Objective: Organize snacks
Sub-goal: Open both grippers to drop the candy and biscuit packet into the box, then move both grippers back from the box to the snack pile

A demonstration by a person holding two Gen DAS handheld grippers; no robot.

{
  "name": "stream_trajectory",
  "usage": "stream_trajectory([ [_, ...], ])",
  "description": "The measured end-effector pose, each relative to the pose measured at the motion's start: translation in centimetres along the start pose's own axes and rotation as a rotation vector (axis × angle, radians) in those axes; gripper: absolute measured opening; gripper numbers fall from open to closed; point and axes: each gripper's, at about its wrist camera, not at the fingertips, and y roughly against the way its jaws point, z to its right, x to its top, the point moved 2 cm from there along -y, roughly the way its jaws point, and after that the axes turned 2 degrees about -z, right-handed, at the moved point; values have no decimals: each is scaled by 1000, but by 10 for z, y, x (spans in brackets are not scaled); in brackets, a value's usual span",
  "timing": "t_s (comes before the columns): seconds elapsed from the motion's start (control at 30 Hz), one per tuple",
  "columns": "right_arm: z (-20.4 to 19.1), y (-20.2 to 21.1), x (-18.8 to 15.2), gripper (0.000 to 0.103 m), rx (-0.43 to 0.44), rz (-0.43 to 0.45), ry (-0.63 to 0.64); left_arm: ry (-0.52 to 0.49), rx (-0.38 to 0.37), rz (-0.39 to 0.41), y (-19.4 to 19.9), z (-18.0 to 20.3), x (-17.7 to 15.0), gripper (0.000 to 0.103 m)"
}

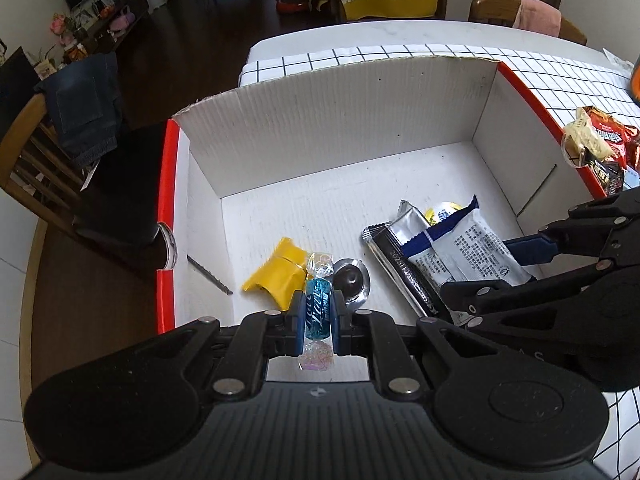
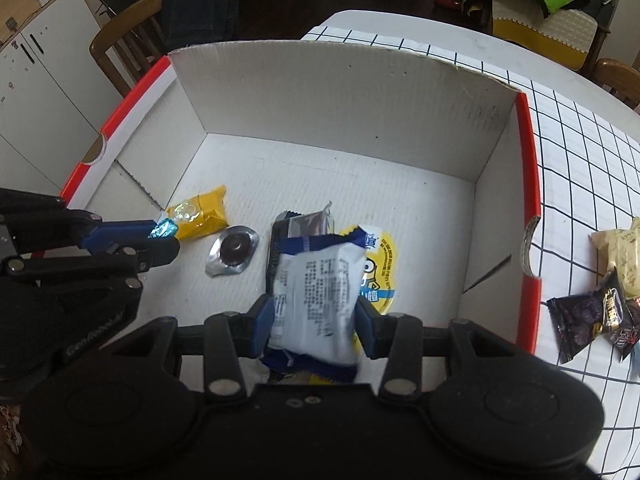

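Below both my claws sits a white corrugated cardboard box (image 1: pixel 340 120) with red rims. It holds a yellow foil packet (image 1: pixel 276 276), a round foil cup (image 2: pixel 232 252), a silver-black bar (image 1: pixel 404 264) and a yellow-lidded pot (image 2: pixel 384 264). My left claw (image 1: pixel 319 312) is pinched on a blue twist-wrapped candy (image 1: pixel 319 304); my right claw (image 2: pixel 316 320), partly spread, clamps a white crinkly packet (image 2: pixel 320 296). Only the right view shows dark snack bags (image 2: pixel 588 320) on the gridded tabletop (image 2: pixel 580 160), right of the box.

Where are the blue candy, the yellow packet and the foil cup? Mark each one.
blue candy (image 1: pixel 319 312): left wrist view, blue middle of wrapper between the pads.
yellow packet (image 2: pixel 202 216): right wrist view, centre of wrapper.
foil cup (image 2: pixel 233 249): right wrist view, dark centre.
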Motion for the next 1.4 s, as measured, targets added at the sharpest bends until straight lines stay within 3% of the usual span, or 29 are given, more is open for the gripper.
stream_trajectory([
  [0.4,4,25,-4,50,30,39,-39,54,-40,-18,6,-6,-6,14],
  [0.63,8,62,-13,54,80,115,-76,77,-83,46,32,-6,-10,25],
  [0.8,8,88,-21,66,73,185,-86,76,-110,104,54,0,-9,29],
  [0.9,11,101,-28,68,70,216,-99,65,-125,142,68,6,-8,42],
  [0.97,16,111,-33,74,73,233,-117,56,-135,175,77,11,-8,59],
  [1.1,26,128,-42,80,63,267,-146,21,-147,229,91,25,-6,61],
  [1.23,39,145,-54,87,46,303,-173,-26,-171,270,103,42,0,72],
  [1.4,61,162,-73,96,27,322,-202,-86,-218,290,110,71,5,74],
])
